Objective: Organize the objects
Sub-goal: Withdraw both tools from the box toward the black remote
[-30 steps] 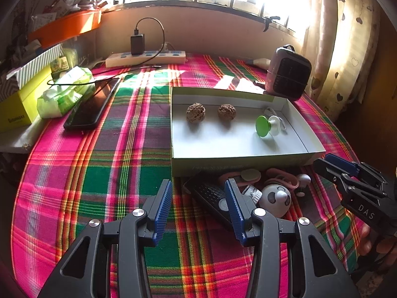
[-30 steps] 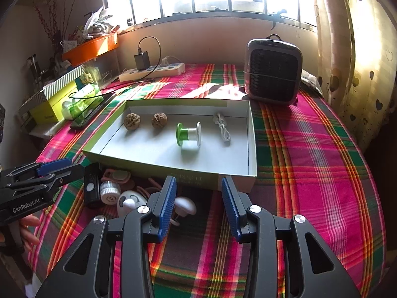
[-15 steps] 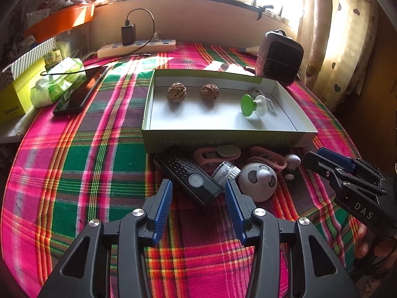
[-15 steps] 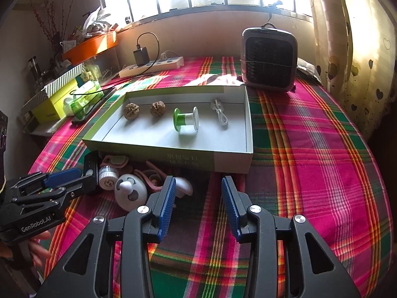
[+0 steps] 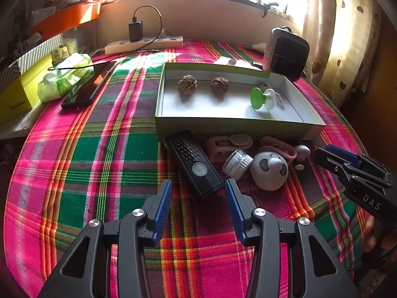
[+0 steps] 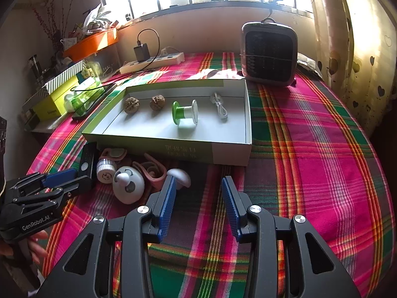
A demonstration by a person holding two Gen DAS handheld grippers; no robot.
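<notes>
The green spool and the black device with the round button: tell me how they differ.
The green spool lies inside the shallow box; the black device lies on the plaid cloth outside it, in front of its near wall. The spool is short and round with a green and a white flange; the device is long, flat and ribbed. Both lie on their sides, untouched.

Ahead of the left gripper [image 5: 198,198] a black ribbed rectangular device [image 5: 193,161] blocks the way — beyond it the green-walled cardboard tray [image 5: 223,124]. Bare plaid tablecloth [image 6: 310,149] lies open ahead-right of the right gripper [image 6: 198,193].
</notes>
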